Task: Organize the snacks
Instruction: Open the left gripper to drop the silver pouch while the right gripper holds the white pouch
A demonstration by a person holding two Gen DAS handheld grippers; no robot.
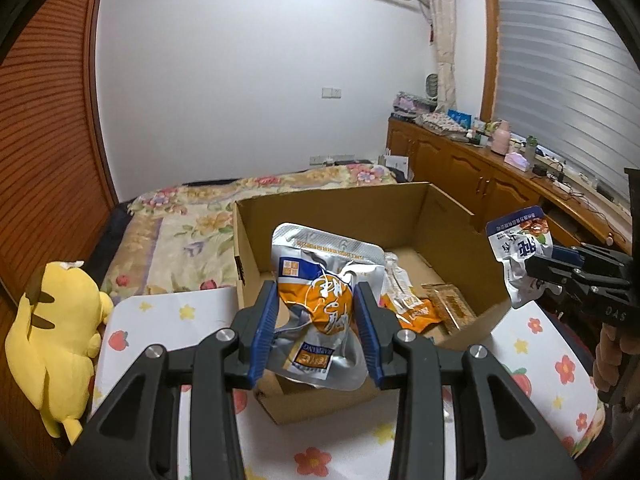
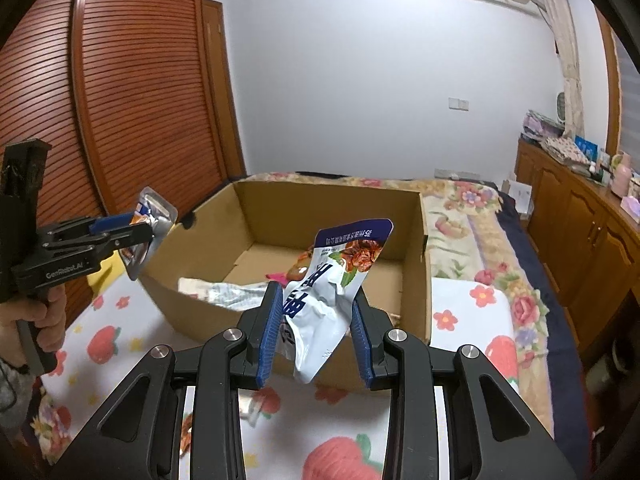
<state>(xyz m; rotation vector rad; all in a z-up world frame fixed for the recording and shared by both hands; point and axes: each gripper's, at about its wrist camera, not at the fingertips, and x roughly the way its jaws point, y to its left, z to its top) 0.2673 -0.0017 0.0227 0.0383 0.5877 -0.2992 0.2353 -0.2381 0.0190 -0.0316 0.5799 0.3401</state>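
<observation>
Left wrist view, left to right: a yellow plush toy (image 1: 56, 336) is seen lying against the louvred wooden wardrobe door (image 1: 44, 128). A white tablecloth printed with flowers and strawberries (image 1: 160, 316) is laid beside it. The left gripper (image 1: 315, 312) is pinched on an orange-and-silver snack pouch (image 1: 320, 300), held above the near wall of an open cardboard box (image 1: 360, 208). Inside the box, an orange packet (image 1: 416, 312) and a brown packet (image 1: 452, 308) are seen lying on the floor. Behind the box, a floral bedspread (image 1: 192, 232) is spread. At far right, the right gripper (image 1: 538, 270) is clamped on a white-and-blue snack pouch (image 1: 520, 252), held above the box's right wall. A wooden cabinet run (image 1: 460, 168) is set under the window.

Right wrist view, left to right: the left gripper (image 2: 148, 236) with its pouch (image 2: 154, 216) is seen just left of the box (image 2: 328, 208). A silvery packet (image 2: 228, 292) is seen lying in the box. The right gripper (image 2: 316, 316) is closed on the white-and-blue pouch (image 2: 332, 292), held over the box's near wall.
</observation>
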